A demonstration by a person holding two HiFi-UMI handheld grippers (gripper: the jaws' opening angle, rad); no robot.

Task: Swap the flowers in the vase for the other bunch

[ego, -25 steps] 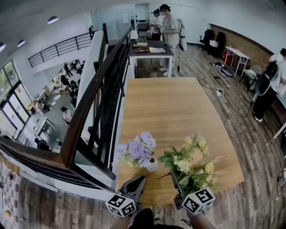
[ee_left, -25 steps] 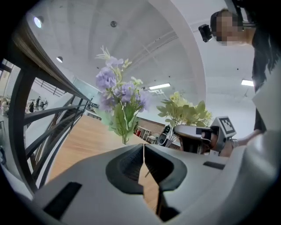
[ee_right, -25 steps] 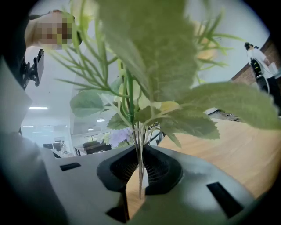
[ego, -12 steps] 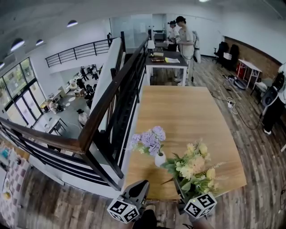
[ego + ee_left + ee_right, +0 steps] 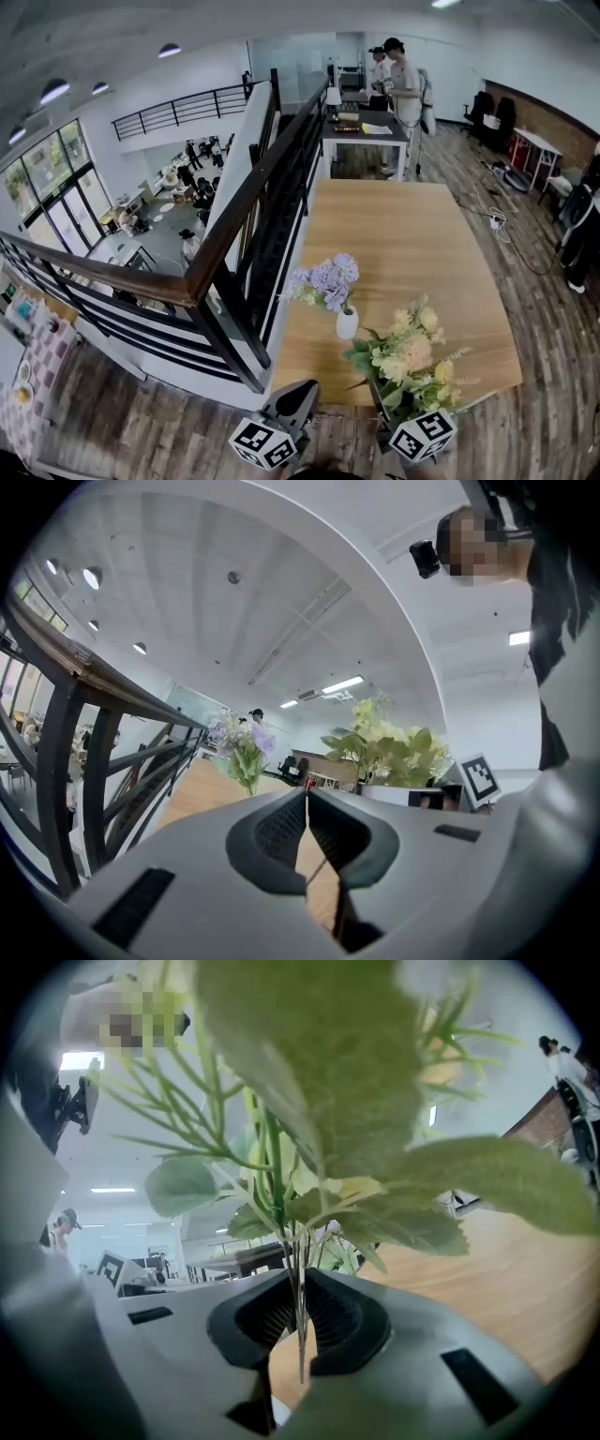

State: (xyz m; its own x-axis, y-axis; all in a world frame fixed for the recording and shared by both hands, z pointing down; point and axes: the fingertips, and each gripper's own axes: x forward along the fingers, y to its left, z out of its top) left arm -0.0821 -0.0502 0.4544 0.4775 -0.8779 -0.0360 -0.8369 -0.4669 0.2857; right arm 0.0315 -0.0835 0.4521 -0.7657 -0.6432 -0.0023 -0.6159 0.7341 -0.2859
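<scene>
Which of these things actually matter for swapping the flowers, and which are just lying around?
For the job: purple flowers, in the white vase; yellow bunch, clamped by its stems in the right gripper; left gripper, shut and empty.

Just around: wooden table, black railing, far desk, people beside it, floor cable.

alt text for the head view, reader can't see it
The right gripper holds a yellow-green bunch by its stems at the near edge of a wooden table, with the left gripper shut and empty beside it. Purple flowers stand in a small white vase on the table, just beyond.
</scene>
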